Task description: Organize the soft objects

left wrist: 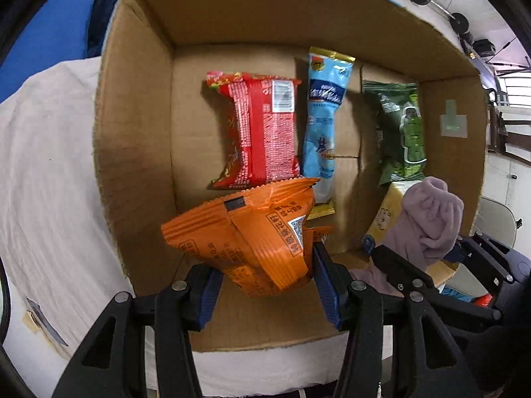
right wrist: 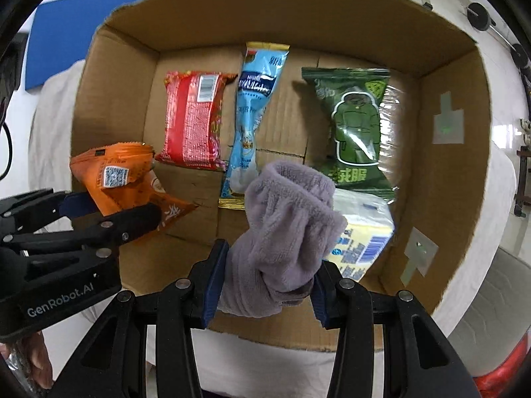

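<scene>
My left gripper is shut on an orange snack packet and holds it over the near left part of an open cardboard box. My right gripper is shut on a fuzzy lilac sock and holds it over the near right part of the box. The packet and left gripper show in the right wrist view; the sock shows in the left wrist view. On the box floor lie a red packet, a light blue packet, a green packet and a yellow tissue pack.
The box sits on a white cloth. A blue panel lies behind the box on the left. Pieces of tape are stuck to the box's right wall. Something red lies outside the box at the lower right.
</scene>
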Motion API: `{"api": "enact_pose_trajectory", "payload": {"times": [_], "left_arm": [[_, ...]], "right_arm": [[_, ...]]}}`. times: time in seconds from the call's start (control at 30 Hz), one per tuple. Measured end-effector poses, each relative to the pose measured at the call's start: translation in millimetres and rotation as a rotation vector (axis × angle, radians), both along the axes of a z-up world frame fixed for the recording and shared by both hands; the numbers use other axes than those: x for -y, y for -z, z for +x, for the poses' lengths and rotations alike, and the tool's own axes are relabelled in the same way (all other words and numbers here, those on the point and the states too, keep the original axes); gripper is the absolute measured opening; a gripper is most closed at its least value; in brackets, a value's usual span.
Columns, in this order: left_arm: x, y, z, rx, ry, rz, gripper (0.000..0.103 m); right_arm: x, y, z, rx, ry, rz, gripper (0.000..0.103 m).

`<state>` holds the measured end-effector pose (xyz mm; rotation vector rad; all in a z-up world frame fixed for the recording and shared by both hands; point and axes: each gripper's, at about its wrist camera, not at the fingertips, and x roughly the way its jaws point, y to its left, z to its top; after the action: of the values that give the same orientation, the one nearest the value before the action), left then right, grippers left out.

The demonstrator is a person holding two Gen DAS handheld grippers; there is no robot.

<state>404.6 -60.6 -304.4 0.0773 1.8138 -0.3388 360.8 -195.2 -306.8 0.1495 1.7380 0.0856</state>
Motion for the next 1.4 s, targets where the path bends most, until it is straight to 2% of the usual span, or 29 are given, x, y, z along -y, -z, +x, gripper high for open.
{"api": "enact_pose_trajectory", "payload": {"times": [0.17, 0.27, 0.43, 0.5, 0.6, 0.63, 0.77, 0.9, 1.13, 1.27, 1.4], "left_arm": [[3, 8, -3, -0.009, 0.014, 0.041, 0.050], [1, 12, -4, -0.042, 0.005, 0.050, 0.051], [-2, 12, -7, -0.047, -0.006, 0.052, 0.070], [-5, 9, -7, -0.030, -0.015, 0.056, 0.071], [-9, 2, -9, -0.007, -0.050, 0.047, 0.093], [-11, -1, -9, 0.011, -0.057, 0.050, 0.094], [-19, -16, -16, 0.093, -0.096, 0.044, 0.097], [-22, -25, -21, 0.166, -0.109, 0.060, 0.100], [-24, -34, -32, 0.248, -0.104, 0.083, 0.100], [-25, -61, -44, 0.324, -0.107, 0.086, 0.100], [-23, -89, -63, 0.391, -0.120, 0.084, 0.100]], "right_arm": [[-7, 14, 3, -0.042, -0.039, -0.029, 0.053], [-10, 20, 4, -0.053, -0.056, -0.046, 0.057], [-8, 15, 2, -0.039, -0.065, -0.066, 0.071], [-5, 11, 1, -0.031, -0.058, -0.070, 0.076], [1, 7, -3, -0.013, -0.052, -0.079, 0.088], [4, 4, -3, -0.009, -0.044, -0.088, 0.090], [14, 2, -9, 0.011, -0.008, -0.119, 0.097], [36, -2, -19, 0.041, 0.052, -0.102, 0.103], [43, -17, -40, 0.064, 0.076, -0.113, 0.103], [43, -26, -48, 0.113, 0.099, -0.122, 0.103], [47, -56, -67, 0.199, 0.123, -0.136, 0.103]]}}
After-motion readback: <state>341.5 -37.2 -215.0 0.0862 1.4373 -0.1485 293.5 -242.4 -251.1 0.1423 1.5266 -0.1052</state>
